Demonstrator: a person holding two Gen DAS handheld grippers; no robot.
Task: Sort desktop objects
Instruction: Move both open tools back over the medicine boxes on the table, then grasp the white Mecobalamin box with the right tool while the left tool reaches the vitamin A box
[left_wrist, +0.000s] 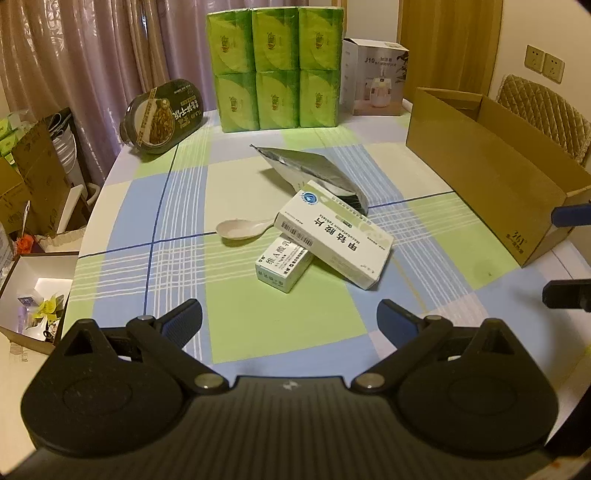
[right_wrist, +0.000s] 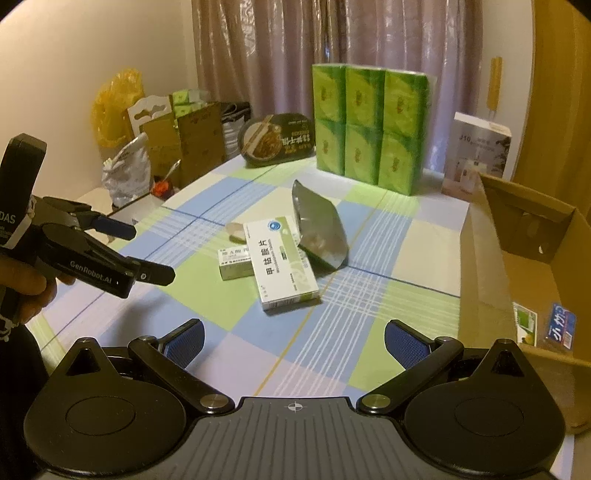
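Note:
A large white medicine box lies tilted on a smaller white box in the middle of the checked tablecloth. A pale spoon pokes out from under them, and a silver foil pouch lies just behind. My left gripper hovers open in front of the boxes with nothing between its fingers. My right gripper is also open and empty, its fingertips showing at the right edge of the left wrist view.
An open cardboard box stands at the table's right with some packets inside. At the back stand a green tissue pack, a dark noodle bowl and a white carton. Clutter sits past the left edge.

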